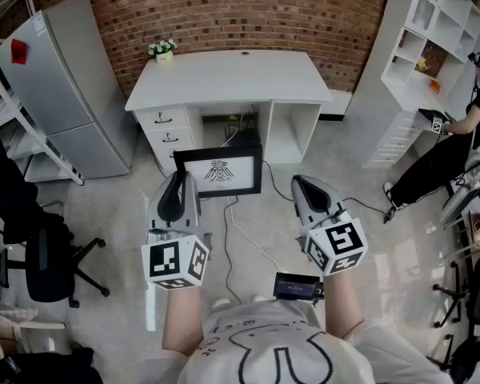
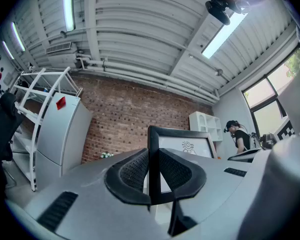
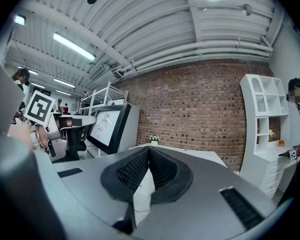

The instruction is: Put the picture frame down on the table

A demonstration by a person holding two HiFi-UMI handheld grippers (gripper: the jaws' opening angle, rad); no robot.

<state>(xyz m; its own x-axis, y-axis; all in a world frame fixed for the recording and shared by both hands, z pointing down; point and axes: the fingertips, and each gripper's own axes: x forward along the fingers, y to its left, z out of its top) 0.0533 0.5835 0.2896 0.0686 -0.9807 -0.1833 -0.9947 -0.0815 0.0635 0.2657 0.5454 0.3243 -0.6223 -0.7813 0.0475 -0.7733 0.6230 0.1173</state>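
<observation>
The picture frame (image 1: 220,172) hangs in the air in front of the white desk, upright and landscape, with its printed front turned back towards the person. It is short of the tabletop (image 1: 232,77), which is bare apart from a small flower pot (image 1: 162,50) at its far left corner.

The left tool (image 1: 178,189) is pinching the frame's left border. The left gripper view shows the black edge of the frame (image 2: 182,144) caught between both ribbed pads (image 2: 135,171). The right tool (image 1: 306,189) sits just beside the frame's right side without touching it, its pads pressed together on nothing (image 3: 149,164).

The frame looks stiff and fairly light, with a smooth black moulding that could slide under a loose grip. Its front is probably glazed, so it should be treated as breakable. Held by one border only, it is likely to swing or twist about the pinch. The moulding is the place to grip, never the pane. A second hold on the opposite border would steady it, and the bottom edge should land gently.
</observation>
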